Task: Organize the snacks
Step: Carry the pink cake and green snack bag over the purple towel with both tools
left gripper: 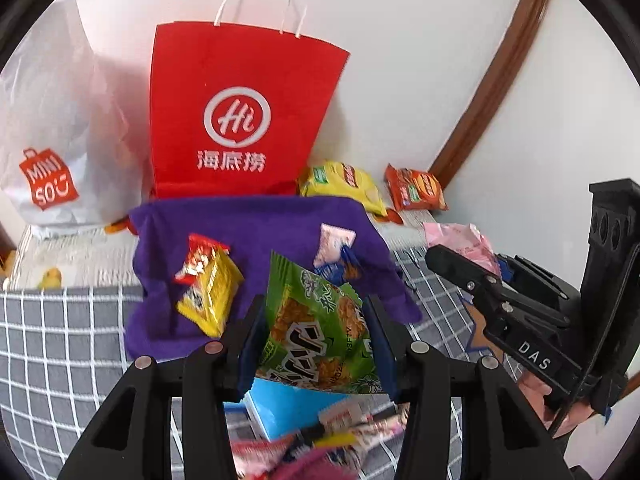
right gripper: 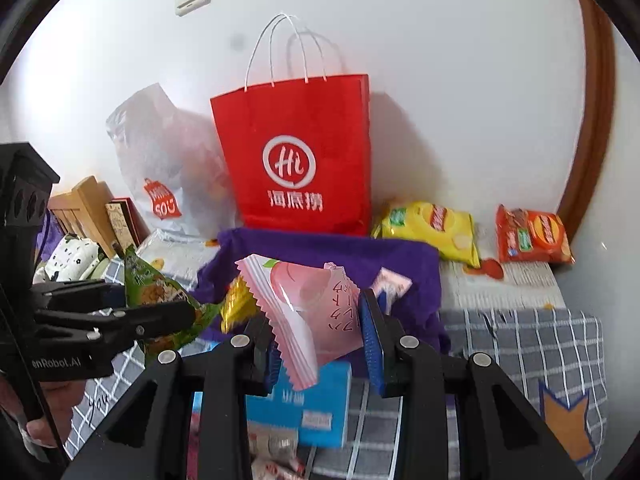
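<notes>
left gripper (left gripper: 316, 344) points down and forward over the bed, jaws pinching a green snack packet (left gripper: 316, 332) by both side edges; the packet stands upright between the blue pads, dark brush lettering across its front. right gripper (right gripper: 320, 340) sits beside it at a like tilt, jaws pinching a pink packet (right gripper: 304, 312) printed with a peach and red handwriting-style characters, not legible. below both lies a blue box (right gripper: 316, 404) on the grey checked bedspread (left gripper: 60, 340). beyond, a purple cloth (left gripper: 248, 228) carries a red-and-yellow packet (left gripper: 208, 284) and a pink-and-blue packet (left gripper: 334, 250). against the wall stand a red paper bag (left gripper: 240, 120) marked "hi 海底捞", a white bag (left gripper: 52, 140) marked "miniso", then a yellow packet (left gripper: 344, 184) and an orange packet (left gripper: 416, 188).
</notes>
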Demonstrator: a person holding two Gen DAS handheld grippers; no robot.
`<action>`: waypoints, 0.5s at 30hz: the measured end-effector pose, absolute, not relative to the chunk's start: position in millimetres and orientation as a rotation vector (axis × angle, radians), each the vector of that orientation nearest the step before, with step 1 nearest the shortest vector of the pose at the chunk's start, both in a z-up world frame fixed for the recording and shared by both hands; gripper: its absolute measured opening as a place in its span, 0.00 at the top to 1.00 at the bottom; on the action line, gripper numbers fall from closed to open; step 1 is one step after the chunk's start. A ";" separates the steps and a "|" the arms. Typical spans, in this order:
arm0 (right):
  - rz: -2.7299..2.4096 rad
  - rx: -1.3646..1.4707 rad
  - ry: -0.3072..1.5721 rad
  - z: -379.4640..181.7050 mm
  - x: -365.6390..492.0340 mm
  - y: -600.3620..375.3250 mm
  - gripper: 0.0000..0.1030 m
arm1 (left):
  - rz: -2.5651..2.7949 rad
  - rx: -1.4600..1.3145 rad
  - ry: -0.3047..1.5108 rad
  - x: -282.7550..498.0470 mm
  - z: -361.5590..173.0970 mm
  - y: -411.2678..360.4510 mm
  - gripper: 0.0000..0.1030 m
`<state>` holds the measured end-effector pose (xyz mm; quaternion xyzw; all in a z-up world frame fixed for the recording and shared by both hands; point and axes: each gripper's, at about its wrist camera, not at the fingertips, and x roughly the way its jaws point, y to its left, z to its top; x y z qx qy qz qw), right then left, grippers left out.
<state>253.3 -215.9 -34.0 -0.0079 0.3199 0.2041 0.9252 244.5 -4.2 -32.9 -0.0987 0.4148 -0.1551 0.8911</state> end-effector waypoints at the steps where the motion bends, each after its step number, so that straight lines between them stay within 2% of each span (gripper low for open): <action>1: 0.424 -0.017 0.651 -31.2 260.5 -213.6 0.67 | -0.314 -0.203 0.858 250.1 -31.2 -2.2 0.56; 10: 0.448 0.023 0.623 -13.9 317.8 -199.3 0.67 | -0.253 -0.235 0.839 301.3 -27.1 25.4 0.56; 15: 0.470 0.054 0.642 -25.2 347.7 -195.6 0.67 | -0.230 -0.265 0.836 330.8 -36.5 35.6 0.56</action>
